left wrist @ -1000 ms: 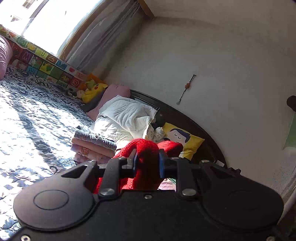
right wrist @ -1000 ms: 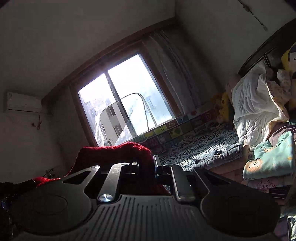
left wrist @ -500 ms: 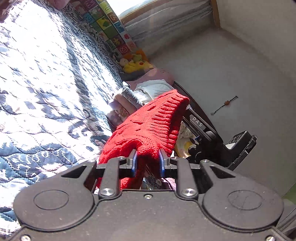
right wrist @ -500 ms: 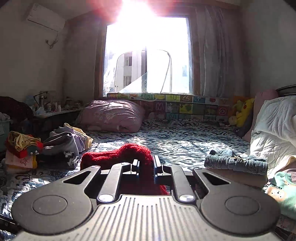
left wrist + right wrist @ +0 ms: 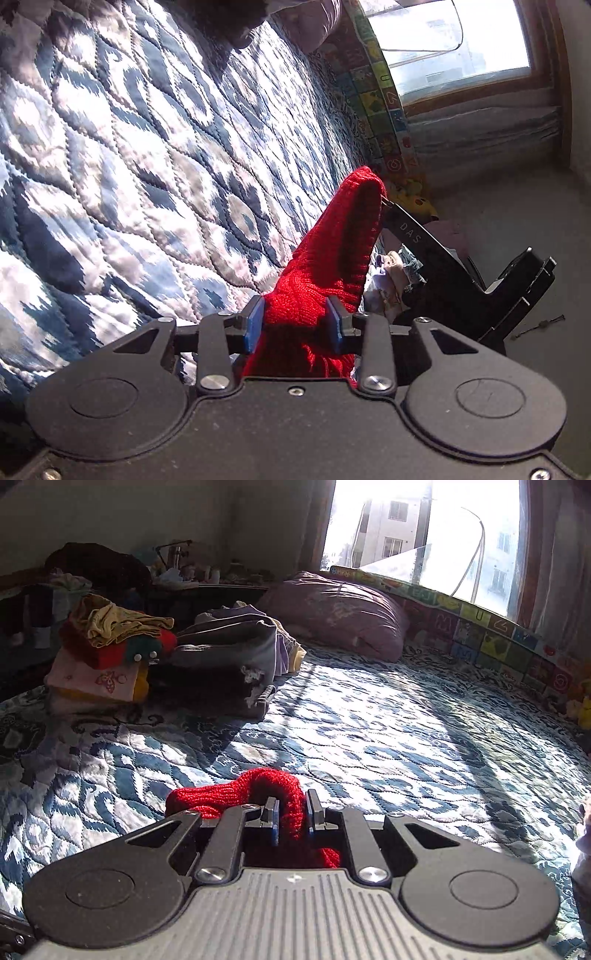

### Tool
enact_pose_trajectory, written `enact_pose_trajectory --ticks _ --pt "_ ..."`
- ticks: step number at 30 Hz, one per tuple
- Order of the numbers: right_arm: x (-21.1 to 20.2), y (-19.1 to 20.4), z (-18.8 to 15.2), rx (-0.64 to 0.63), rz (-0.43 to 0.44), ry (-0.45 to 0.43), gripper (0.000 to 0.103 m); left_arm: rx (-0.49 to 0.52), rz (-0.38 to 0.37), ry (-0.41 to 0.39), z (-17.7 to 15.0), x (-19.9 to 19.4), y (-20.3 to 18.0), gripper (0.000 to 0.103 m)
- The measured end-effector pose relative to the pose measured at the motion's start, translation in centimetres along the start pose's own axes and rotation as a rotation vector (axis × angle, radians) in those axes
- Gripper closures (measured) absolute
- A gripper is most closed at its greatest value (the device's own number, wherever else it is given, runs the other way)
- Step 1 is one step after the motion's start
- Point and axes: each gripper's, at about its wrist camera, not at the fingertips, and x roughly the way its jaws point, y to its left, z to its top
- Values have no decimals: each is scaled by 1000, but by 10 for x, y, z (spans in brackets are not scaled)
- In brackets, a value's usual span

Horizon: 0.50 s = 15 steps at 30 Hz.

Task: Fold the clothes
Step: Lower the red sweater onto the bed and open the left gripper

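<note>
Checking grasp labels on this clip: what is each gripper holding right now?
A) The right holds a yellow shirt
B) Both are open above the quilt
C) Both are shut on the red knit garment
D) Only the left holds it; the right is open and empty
C: the left gripper and the right gripper each pinch the red knit garment between their pads, above the blue patterned quilt.

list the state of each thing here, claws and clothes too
left claw: shut on the red knit garment
right claw: shut on the red knit garment
red knit garment: bunched, held by both claws over the quilt
quilt: spread flat on the bed, partly sunlit
clothes pile: loosely stacked at the bed's far edge
grey garment: crumpled, unfolded
purple pillow: lying by the window
</note>
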Motion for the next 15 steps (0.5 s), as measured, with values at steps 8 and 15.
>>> enact_pose_trajectory --ticks 8,15 --pt "14 29 0 93 43 43 44 11 71 -142 24 -35 15 43" --pt "-65 -25 -16 285 2 -64 32 49 127 -82 14 4 10 42"
